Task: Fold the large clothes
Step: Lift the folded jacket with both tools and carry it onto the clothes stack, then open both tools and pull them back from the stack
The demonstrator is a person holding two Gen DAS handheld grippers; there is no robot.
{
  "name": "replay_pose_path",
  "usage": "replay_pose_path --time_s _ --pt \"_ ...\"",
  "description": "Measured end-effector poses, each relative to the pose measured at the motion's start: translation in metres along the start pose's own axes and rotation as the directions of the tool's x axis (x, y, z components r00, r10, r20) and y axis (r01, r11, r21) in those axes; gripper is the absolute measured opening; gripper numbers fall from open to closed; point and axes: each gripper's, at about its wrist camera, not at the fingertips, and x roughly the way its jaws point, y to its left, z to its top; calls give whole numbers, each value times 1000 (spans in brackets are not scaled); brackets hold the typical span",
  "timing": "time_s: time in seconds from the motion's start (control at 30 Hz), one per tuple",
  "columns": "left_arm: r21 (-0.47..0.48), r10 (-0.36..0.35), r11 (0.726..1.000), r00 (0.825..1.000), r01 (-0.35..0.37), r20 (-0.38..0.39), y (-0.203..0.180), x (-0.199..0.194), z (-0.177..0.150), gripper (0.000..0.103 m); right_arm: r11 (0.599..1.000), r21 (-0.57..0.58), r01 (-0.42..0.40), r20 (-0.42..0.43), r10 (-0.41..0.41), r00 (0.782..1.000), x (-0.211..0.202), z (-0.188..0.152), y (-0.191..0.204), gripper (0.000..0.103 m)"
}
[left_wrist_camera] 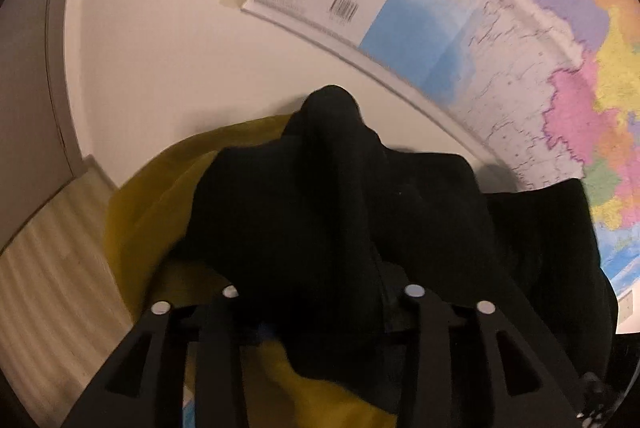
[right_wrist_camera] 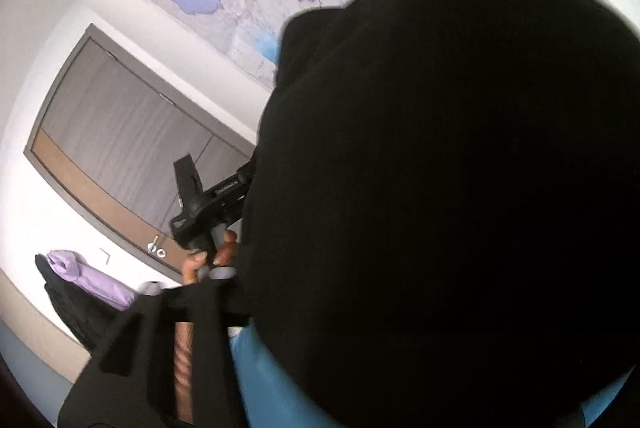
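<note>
Where black cloth (left_wrist_camera: 320,196) bunches in soft folds, yellow fabric (left_wrist_camera: 148,212) beneath

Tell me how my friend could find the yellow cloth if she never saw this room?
Start at the big colourful map on the white wall. Look down, in front of the left gripper, to the soft pile of clothes. The yellow cloth lies beneath the black garment, peeking out to the left and below; it is the only mustard-yellow thing, everything on top being black.
</note>
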Motion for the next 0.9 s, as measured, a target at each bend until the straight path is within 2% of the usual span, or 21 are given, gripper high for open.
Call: replay_pose_path --time_s 0.03,0.1,0.2,0.23,0.27,0.3,0.33,0.37,0.4,0.43,0.47,0.5,0.53,0.6,0.7,0.73,0.83,0.9 --pt "8 4 1000 1000 -4 1 -2 -1 1 41 1000 -13 6 22 -6 1000 -15 -3 4 75" --pt "10 2 1000 1000 -2 -6 -3 0 4 42 999 -38 18 43 -16 999 -36 -4 8 74" --pt "-4 -16 1000 1000 16 -14 -3 0 5 43 996 20 82 88 -83 993 -69 -10 -2 76" --pt "-14 -19 1000 1000 19 -11 -3 1 6 43 995 36 89 111 -93 990 -72 -7 -5 67" --pt "-9 -17 1000 1000 17 -5 -6 -1 7 43 995 48 88 114 -93 989 -69 3 -10 40" --pt "1 2 1000 1000 -2 0 -8 -3 7 43 995 71 66 101 -73 992 -67 4 -13 28" --pt "5 20 1000 1000 -20 -4 -10 -6 6 43 996 78 40 88 -47 995 -66 2 -13 23" --pt "15 43 999 999 -42 -10 -14 -10 3 43 997 63 48 91 -54 994 -66 -3 -9 21" --pt "31 70 997 997 -70 -12 -16 -14 0 46 997 45 69 91 -73 993 -71 14 -21 21" --pt "56 123 991 992 -122 -2 -21 -19 -2 50 996 33 83 76 -86 993 -75 14 -26 21" --pt "86 172 981 985 -174 28 -26 -25 -5 63 995 58 75 46 -78 996 -73 10 -32 21" --pt "112 211 970 976 -216 53 -29 -30 -8 75 991 101 83 4 -84 996 -45 24 -52 21" --pt "129 244 959 967 -251 70 -32 -34 -11 79 986 133 104 -42 -99 994 -49 17 -66 24" --pt "144 265 950 960 -276 92 -36 -44 -16 81 979 157 133 -77 -122 990 -46 12 -69 26" --pt "131 320 933 939 -336 129 -36 -59 -23 88 979 95 182 -49 -178 983 -59 11 -55 37" --pt "123 328 930 934 -346 145 -35 -66 -26 88 974 59 217 -35 -215 976 -63 12 -47 41" --pt "122 308 934 930 -336 201 -37 -89 -34 88 944 -73 322 32 -321 947 -71 12 -20 43" --pt "162 268 937 935 -309 233 -46 -100 -39 88 905 -172 389 110 -375 920 -78 10 4 50"
